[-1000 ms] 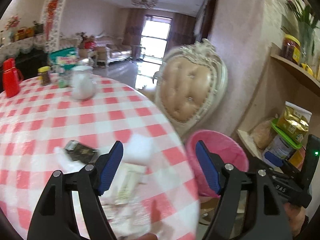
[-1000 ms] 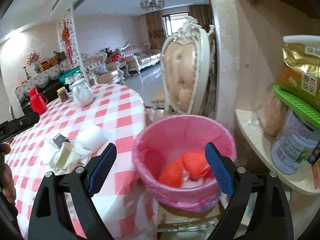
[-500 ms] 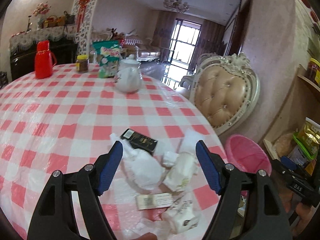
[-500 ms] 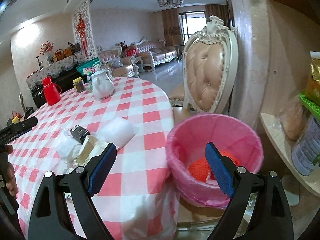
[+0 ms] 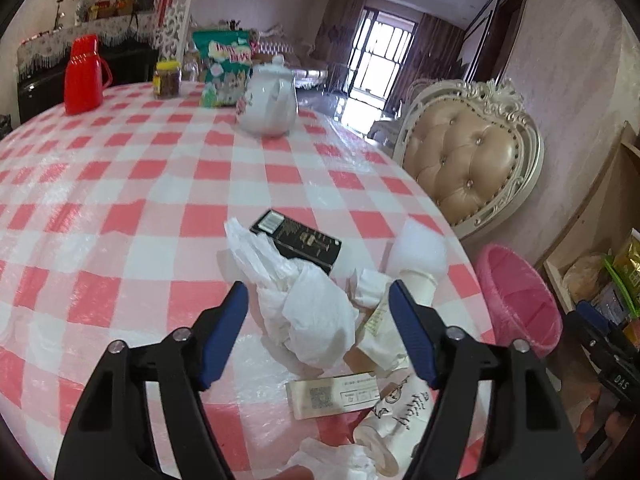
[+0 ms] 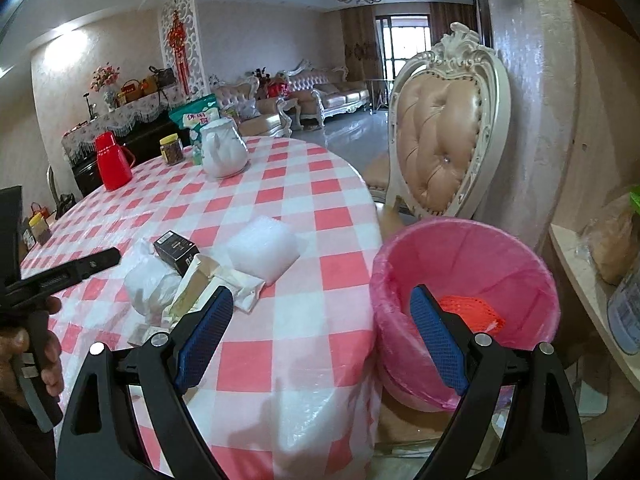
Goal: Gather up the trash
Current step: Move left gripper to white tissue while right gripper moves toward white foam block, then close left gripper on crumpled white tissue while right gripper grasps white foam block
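A: Why are the left tongs [image 5: 318, 306] carried so low over the tabletop [image 5: 132, 184]?

B: The heap of trash is straddled that way. The crumpled white tissue [image 5: 310, 312] is seen directly between the blue pads, which are closing but are not yet pressed on it, so nothing is held. A grab of that tissue is judged to be the step in hand.

A: And the rest of the heap?

B: It is gathered close around the same tongs: a black box [image 5: 296, 240] just beyond the tips, a cream paper packet [image 5: 380, 320] against the inner side of the right-hand pad, a printed slip [image 5: 332, 394] underneath, and a white foam pad [image 5: 418, 246] further out to the right. The pieces are probably bunched near the edge so that they can be moved a short way to the bin.

A: Where is that bin?

B: The pink-lined bin [image 6: 464, 268] is stood beside the tabletop, partly behind the right tongs' [image 6: 320, 332] right-hand pad, with orange netting [image 6: 472, 314] already inside.

A: Are the right tongs in use?

B: They are released, with nothing between the pads, apparently kept ready between heap and bin.
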A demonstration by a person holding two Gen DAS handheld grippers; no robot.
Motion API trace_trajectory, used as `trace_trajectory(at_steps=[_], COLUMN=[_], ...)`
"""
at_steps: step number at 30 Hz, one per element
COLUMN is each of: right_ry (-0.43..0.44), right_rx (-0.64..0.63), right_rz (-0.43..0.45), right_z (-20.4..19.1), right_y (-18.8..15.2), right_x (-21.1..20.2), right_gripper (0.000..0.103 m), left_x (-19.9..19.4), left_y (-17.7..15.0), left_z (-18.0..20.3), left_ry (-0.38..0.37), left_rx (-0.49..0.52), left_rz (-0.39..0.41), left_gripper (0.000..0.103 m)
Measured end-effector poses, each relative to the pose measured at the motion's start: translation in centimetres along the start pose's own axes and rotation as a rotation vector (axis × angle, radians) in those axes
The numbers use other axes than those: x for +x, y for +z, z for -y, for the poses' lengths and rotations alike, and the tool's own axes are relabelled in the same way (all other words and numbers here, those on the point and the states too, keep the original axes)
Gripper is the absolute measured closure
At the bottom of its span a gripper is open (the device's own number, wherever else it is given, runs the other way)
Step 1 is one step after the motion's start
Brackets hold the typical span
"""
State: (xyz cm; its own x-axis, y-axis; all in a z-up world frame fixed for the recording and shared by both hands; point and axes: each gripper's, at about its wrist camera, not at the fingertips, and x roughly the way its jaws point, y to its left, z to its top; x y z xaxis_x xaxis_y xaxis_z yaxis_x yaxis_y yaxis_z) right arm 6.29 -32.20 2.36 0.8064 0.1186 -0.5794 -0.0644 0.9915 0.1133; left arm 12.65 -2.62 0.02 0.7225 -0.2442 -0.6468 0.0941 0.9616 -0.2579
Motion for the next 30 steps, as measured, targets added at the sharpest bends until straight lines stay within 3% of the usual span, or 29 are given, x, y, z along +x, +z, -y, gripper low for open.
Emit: trace_trajectory(at_steps=[15, 30], right_ry=[0.014, 0.046], right_rx=[0.005, 0.003], right_rz=[-0.022, -0.058], right_z=[-0.3, -1.3], right_y=[0.8, 2.5], right_x=[3.0, 7.1], right_gripper=[0.018, 0.018], left_x=[5.7, 6.1], left_y=[-0.7, -1.0], left_z=[-1.0, -1.6], left_ry=[0.0, -0.009], left_rx=[-0.028, -0.023], left_rz=[-0.151, -0.159], left_gripper=[0.044, 0.078])
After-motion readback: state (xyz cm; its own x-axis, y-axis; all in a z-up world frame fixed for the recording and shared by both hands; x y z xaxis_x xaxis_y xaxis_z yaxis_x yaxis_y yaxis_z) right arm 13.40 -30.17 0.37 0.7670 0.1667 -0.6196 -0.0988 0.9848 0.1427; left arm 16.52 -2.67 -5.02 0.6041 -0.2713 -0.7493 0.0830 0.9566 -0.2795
